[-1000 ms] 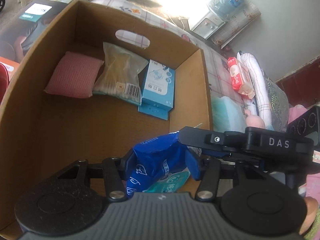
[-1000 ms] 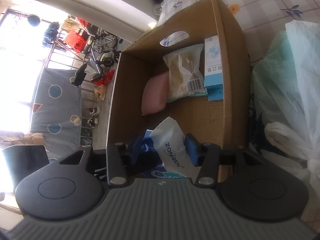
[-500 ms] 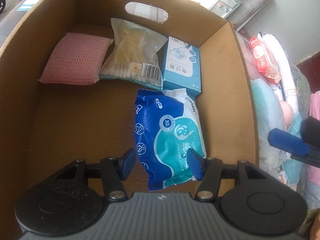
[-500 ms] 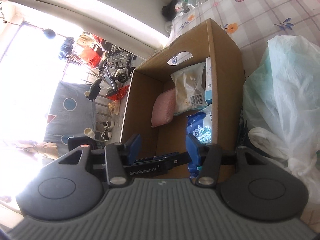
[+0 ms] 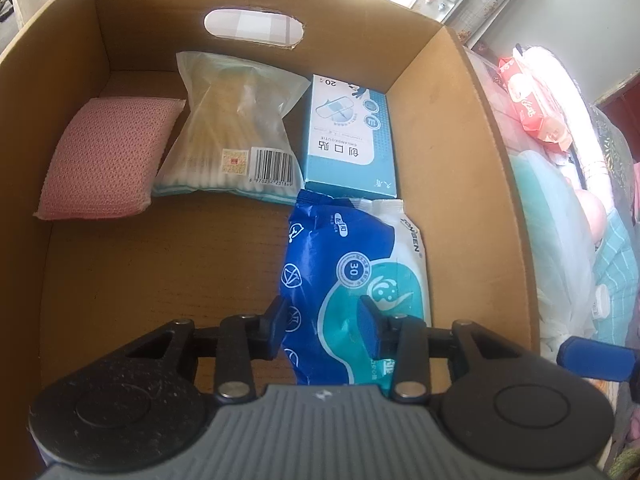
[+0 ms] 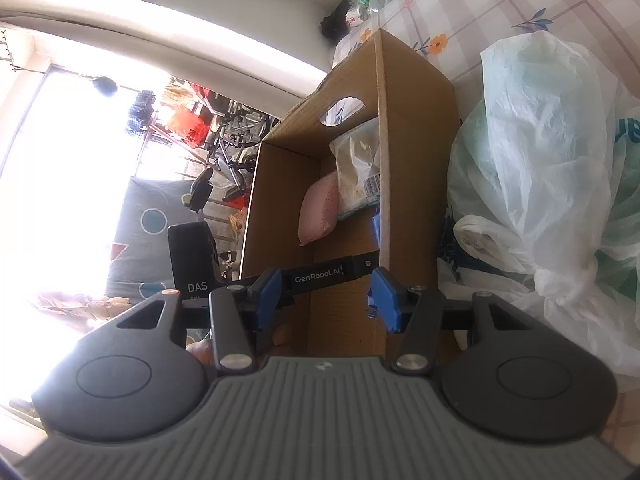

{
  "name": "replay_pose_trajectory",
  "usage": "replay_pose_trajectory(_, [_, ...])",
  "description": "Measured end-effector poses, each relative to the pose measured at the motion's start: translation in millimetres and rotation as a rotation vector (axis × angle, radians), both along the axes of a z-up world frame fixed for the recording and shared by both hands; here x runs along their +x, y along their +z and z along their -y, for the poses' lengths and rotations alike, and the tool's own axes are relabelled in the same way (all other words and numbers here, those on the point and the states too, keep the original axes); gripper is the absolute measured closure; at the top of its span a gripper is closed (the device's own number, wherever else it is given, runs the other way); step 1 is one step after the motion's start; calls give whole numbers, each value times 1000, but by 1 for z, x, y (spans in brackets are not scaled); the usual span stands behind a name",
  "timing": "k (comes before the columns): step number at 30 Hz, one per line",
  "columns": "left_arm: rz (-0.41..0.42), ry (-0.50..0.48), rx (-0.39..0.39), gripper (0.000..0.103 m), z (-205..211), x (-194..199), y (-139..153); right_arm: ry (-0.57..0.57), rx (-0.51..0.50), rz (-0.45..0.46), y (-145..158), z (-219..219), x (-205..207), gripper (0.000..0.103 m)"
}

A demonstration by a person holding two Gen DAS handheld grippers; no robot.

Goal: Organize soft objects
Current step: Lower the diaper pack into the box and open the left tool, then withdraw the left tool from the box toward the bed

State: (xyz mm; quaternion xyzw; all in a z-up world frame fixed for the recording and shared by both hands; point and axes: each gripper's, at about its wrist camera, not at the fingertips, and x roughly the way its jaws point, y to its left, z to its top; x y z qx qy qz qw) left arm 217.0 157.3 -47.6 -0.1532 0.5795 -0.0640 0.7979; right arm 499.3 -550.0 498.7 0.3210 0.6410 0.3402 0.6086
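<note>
While my left gripper (image 5: 322, 316) hangs in the cardboard box (image 5: 472, 184), its jaws have just been closing around the wet wipes pack (image 5: 356, 276) (near end between them, grip unclear); my right gripper (image 6: 326, 294) gapes empty.

Soft goods in the cardboard box (image 5: 472, 152)
Blue wipes pack (image 5: 356, 264) lies flat, near right; pink sponge (image 5: 108, 160), cotton-swab bag (image 5: 236, 136) and plaster box (image 5: 352, 140) line the far wall.

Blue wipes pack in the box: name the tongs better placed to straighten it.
Left. The left tongs hang over the blue wipes pack, jaws just closing, part of it between them; the right tongs stand outside the cardboard box.
</note>
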Motion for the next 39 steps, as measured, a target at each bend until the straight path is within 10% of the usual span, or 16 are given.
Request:
replay_pose_trajectory(13, [-10, 271, 146, 49, -86, 0, 9, 44, 70, 32, 6, -4, -10, 51])
replay_pose_trajectory(29, [-7, 340, 175, 49, -98, 52, -12, 12, 55, 2, -11, 12, -5, 50])
replay_pose_trajectory(39, [20, 369, 131, 25, -92, 23, 14, -3, 15, 47, -14, 16, -16, 44])
